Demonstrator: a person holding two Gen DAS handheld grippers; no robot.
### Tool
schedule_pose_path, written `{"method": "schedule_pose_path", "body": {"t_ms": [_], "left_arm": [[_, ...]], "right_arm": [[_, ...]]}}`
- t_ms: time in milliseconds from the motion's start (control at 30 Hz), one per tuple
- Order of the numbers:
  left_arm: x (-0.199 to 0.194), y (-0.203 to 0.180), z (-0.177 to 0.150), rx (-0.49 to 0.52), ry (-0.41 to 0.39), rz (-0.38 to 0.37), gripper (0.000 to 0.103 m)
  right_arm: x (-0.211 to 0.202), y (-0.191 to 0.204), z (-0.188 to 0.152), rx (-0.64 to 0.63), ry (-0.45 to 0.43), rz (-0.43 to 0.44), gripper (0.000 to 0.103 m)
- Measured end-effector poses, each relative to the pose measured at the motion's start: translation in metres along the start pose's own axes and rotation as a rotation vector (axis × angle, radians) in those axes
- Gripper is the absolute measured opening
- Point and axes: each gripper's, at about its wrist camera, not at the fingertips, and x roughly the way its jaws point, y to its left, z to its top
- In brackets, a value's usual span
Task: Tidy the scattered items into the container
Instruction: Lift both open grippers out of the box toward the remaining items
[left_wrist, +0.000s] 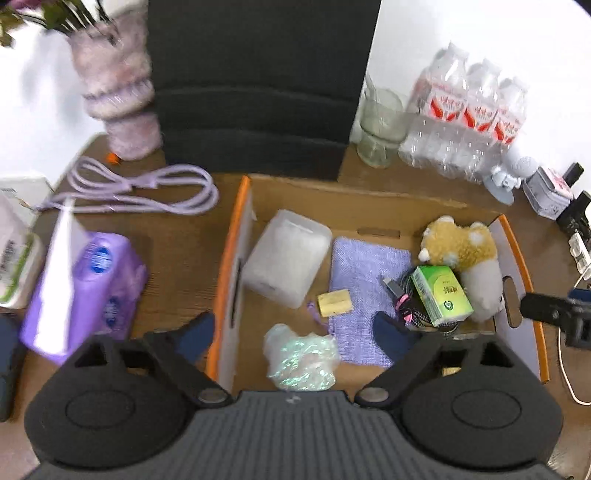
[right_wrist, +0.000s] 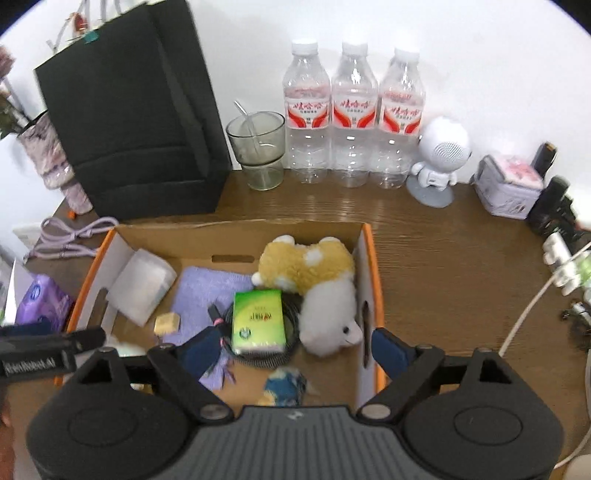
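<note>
An open cardboard box with orange edges (left_wrist: 236, 229) (right_wrist: 369, 258) sits on the wooden table. Inside lie a frosted plastic tub (left_wrist: 286, 256), a purple cloth (left_wrist: 365, 288), a small tan block (left_wrist: 334, 302), a crinkly iridescent bag (left_wrist: 301, 356), a green box (left_wrist: 441, 295) (right_wrist: 258, 319) on a coiled cable, a yellow-white plush dog (left_wrist: 465, 254) (right_wrist: 317, 280), and a blue-yellow item (right_wrist: 284, 384). My left gripper (left_wrist: 295, 336) is open and empty above the box's left wall. My right gripper (right_wrist: 295, 350) is open and empty over the box's right part.
Outside the box on the left lie a purple tissue pack (left_wrist: 88, 284) and a lilac cable (left_wrist: 136, 188). Behind stand a black bag (right_wrist: 133, 122), a glass cup (right_wrist: 258, 151), three water bottles (right_wrist: 354, 114), a white robot speaker (right_wrist: 439, 158), a tin (right_wrist: 509, 188) and a power strip (right_wrist: 565, 266).
</note>
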Motion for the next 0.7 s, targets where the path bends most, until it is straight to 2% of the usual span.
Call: {"method": "schedule_pose_path", "body": {"t_ms": [67, 100, 133, 167, 233, 267, 300, 367, 433, 633, 700], "left_arm": [[-0.017, -0.001, -0.009, 0.001, -0.058, 0.01, 0.101], [-0.029, -0.001, -0.016, 0.001, -0.119, 0.029, 0.101], [-0.041, -0.002, -0.027, 0.003, -0.206, 0.049, 0.102], [-0.056, -0.002, -0.045, 0.007, -0.327, 0.052, 0.103], [-0.076, 0.004, -0.089, 0.016, -0.559, -0.013, 0.103], [-0.08, 0.008, -0.11, 0.009, -0.642, -0.047, 0.103], [-0.081, 0.01, -0.125, -0.003, -0.685, -0.065, 0.103], [-0.078, 0.011, -0.141, -0.025, -0.702, -0.077, 0.103], [-0.076, 0.011, -0.144, -0.019, -0.69, -0.088, 0.103], [-0.085, 0.013, -0.151, -0.007, -0.7, -0.094, 0.103], [-0.087, 0.015, -0.16, 0.004, -0.689, -0.063, 0.103]], "right_arm": [[-0.012, 0.005, -0.009, -0.029, -0.04, -0.007, 0.095], [-0.019, 0.008, -0.016, -0.042, -0.078, -0.006, 0.095], [-0.028, 0.011, -0.026, -0.055, -0.138, -0.002, 0.095], [-0.038, 0.013, -0.039, -0.066, -0.221, 0.004, 0.095], [-0.056, 0.015, -0.074, -0.088, -0.418, 0.023, 0.096], [-0.061, 0.015, -0.093, -0.094, -0.502, 0.047, 0.098], [-0.063, 0.015, -0.107, -0.097, -0.557, 0.073, 0.099], [-0.063, 0.015, -0.128, -0.1, -0.619, 0.112, 0.099], [-0.061, 0.018, -0.136, -0.099, -0.643, 0.097, 0.099], [-0.066, 0.014, -0.139, -0.05, -0.648, 0.118, 0.099], [-0.07, 0.014, -0.149, -0.042, -0.646, 0.108, 0.099]]}}
